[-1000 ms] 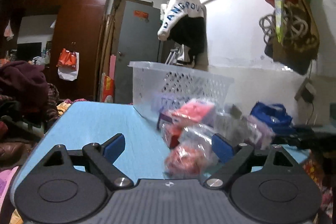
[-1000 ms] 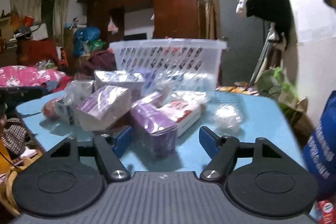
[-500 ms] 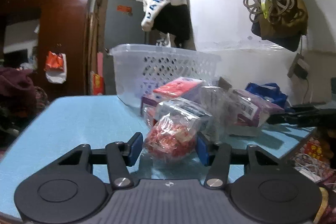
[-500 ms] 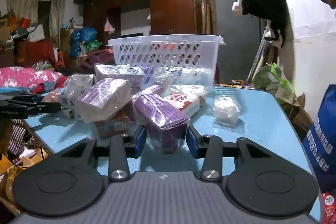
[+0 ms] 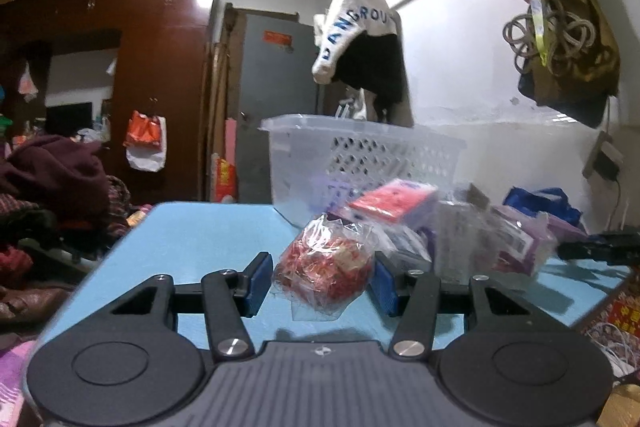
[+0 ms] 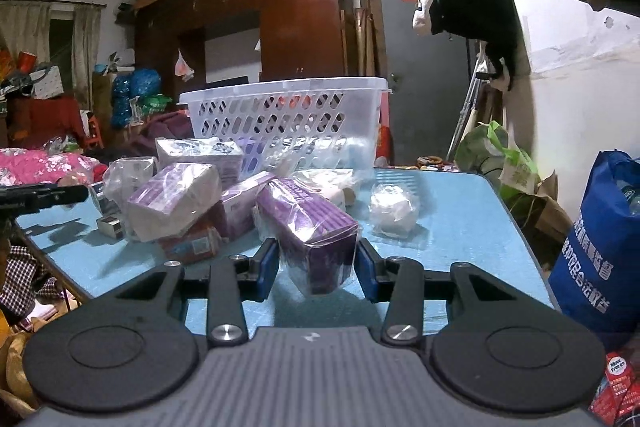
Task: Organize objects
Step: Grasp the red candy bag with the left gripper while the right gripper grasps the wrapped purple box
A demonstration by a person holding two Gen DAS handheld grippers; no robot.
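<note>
Lifted since half a second ago, the red-filled clear bag [image 5: 326, 269] now hangs above the blue table [image 5: 192, 239], pinched in the left gripper [image 5: 320, 283]. Its twin, the right gripper [image 6: 318, 269], is closed on the purple pack [image 6: 310, 227], just before the white basket [image 6: 288, 123].

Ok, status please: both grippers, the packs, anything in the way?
Left gripper shut on red bag. Right gripper shut on purple pack. Basket behind pile, path open.
</note>
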